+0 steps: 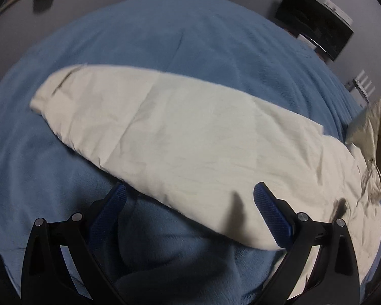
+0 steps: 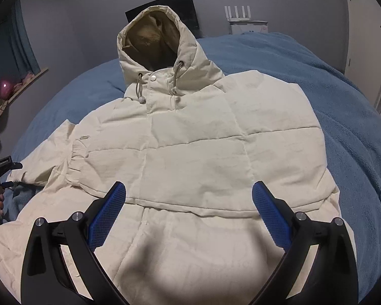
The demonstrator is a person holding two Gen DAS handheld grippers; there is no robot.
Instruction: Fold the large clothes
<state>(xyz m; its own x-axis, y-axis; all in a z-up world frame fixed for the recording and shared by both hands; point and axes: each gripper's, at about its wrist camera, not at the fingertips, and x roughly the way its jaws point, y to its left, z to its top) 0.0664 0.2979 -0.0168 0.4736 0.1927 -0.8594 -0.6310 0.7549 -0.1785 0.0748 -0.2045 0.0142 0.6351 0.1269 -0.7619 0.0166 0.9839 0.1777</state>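
Jacket (image 2: 190,152) flat on blue blanket (image 2: 343,101), front up, hood (image 2: 155,43) far end.
We noted both tongs released, empty: left gripper (image 1: 189,213) nearer the outstretched sleeve (image 1: 165,132), lying crosswise ahead; right gripper (image 2: 189,213) over the hem.

The room is dim, with cool, flat light falling from above. Both views bulge like fisheyes and go black at the corners. The left view is smeared with motion blur across the cream jacket (image 1: 180,137); the right view is sharper. A soft dark shadow pools on the jacket below the right hand-held gripper (image 2: 189,213)
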